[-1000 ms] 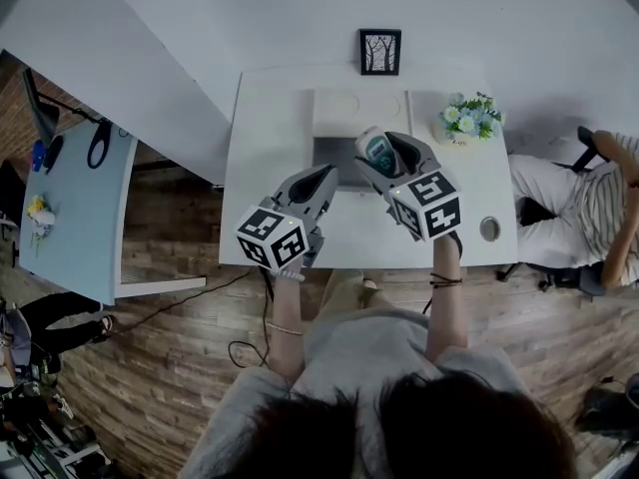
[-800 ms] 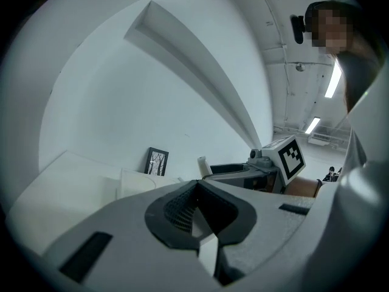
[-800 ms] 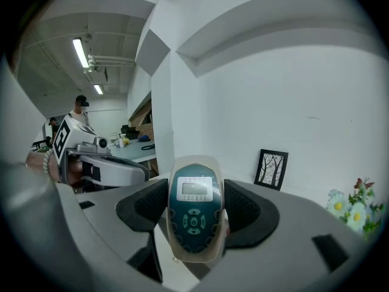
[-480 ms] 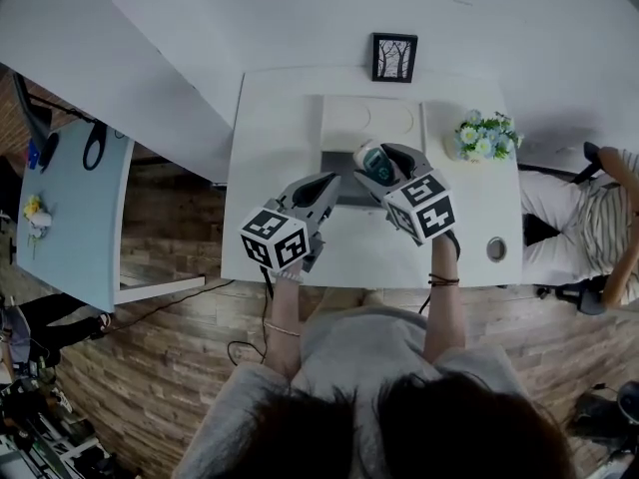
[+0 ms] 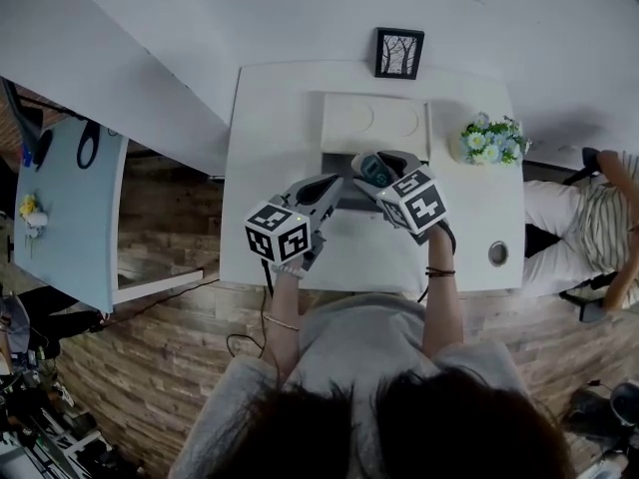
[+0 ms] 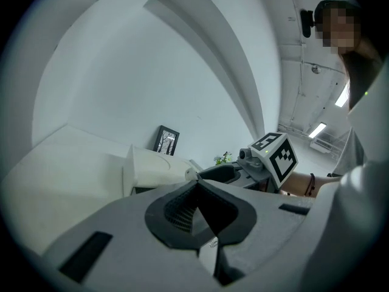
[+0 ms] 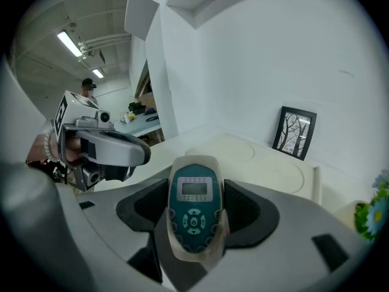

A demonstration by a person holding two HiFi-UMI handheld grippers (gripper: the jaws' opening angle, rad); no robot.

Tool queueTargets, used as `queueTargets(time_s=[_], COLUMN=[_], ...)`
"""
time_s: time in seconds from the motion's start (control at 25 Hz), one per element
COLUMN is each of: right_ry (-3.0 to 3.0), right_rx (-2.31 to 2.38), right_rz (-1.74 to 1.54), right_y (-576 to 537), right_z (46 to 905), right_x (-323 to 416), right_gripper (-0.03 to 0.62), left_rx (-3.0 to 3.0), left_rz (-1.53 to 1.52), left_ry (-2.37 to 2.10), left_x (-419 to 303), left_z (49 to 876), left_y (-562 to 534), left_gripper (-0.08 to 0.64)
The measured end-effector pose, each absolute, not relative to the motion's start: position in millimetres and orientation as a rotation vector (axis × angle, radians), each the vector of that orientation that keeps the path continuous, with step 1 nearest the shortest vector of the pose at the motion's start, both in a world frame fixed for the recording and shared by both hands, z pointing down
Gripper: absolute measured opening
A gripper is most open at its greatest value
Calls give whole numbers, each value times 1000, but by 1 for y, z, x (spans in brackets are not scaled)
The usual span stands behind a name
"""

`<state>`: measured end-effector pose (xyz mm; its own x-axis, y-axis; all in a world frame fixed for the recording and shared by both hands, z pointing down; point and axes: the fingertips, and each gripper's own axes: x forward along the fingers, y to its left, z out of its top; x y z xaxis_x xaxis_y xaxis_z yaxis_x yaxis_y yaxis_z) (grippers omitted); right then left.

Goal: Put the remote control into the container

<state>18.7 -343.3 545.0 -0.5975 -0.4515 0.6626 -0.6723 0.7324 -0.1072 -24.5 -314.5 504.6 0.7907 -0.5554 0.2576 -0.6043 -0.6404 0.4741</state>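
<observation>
My right gripper (image 5: 377, 165) is shut on a teal and white remote control (image 5: 376, 171), held above the right part of the container's grey opening (image 5: 337, 168). The container's white lid (image 5: 374, 126) stands open behind it. In the right gripper view the remote control (image 7: 194, 207) sits upright between the pads (image 7: 246, 210), screen towards the camera, with the lid (image 7: 267, 163) beyond. My left gripper (image 5: 325, 184) is shut on nothing, its tips at the opening's left front edge. In the left gripper view the white container (image 6: 152, 166) lies ahead of its closed jaws.
On the white table (image 5: 265, 118) a framed tree picture (image 5: 399, 53) leans at the back wall, a small flower pot (image 5: 489, 138) stands at the right, and a round grey item (image 5: 497, 253) lies near the front right. A seated person (image 5: 589, 218) is to the right.
The right gripper with the remote has dipped lower and closer over the container's opening. The left gripper has edged slightly forward towards the opening.
</observation>
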Motion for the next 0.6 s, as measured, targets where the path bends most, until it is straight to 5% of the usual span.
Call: queueTargets(time_s=[0.6], right_ry=[-2160], right_rx=[616], right_rz=[546], right_y=[-337], right_z=[596], right_x=[7], right_gripper=[285], left_rx=[2336], left_rz=[132], left_ry=[-902], left_x=[-23], left_z=[524], left_y=[-317], left_gripper=[3])
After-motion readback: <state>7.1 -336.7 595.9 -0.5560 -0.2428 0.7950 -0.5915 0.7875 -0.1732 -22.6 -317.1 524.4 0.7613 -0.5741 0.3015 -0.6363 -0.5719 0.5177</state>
